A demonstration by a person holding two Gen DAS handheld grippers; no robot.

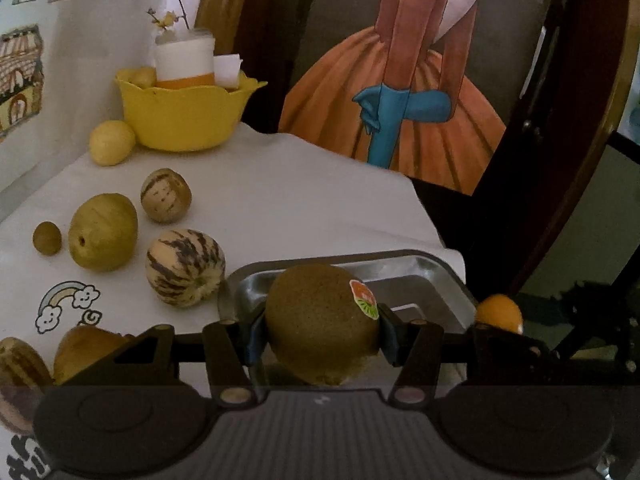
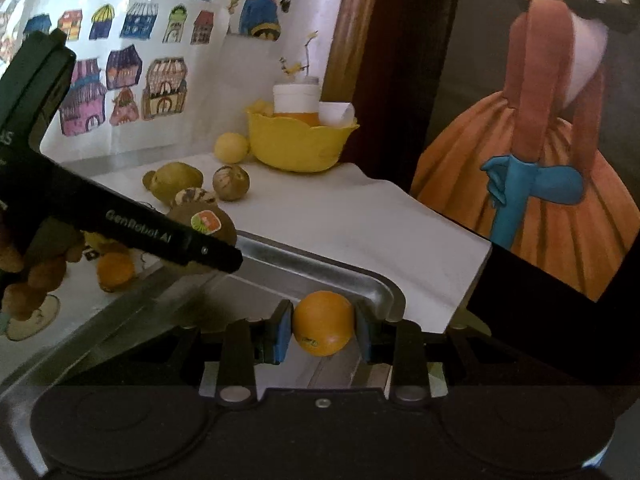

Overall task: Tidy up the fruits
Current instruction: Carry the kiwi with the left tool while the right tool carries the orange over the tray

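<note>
Count on the white cloth [image 1: 304,184]: two striped melons [image 1: 185,267], one lemon [image 1: 111,143], one golden pear-like fruit [image 1: 103,232], one small brown fruit [image 1: 47,238], one round tan fruit [image 1: 165,196]. One yellow bowl [image 1: 182,118] is sitting at the back, one metal tray [image 1: 420,276] near me. My left gripper [image 1: 322,330] is clamping one kiwi [image 1: 320,320] between its pads, over the tray. My right gripper [image 2: 323,330] is squeezing one small orange [image 2: 323,322], above the tray's far corner.
</note>
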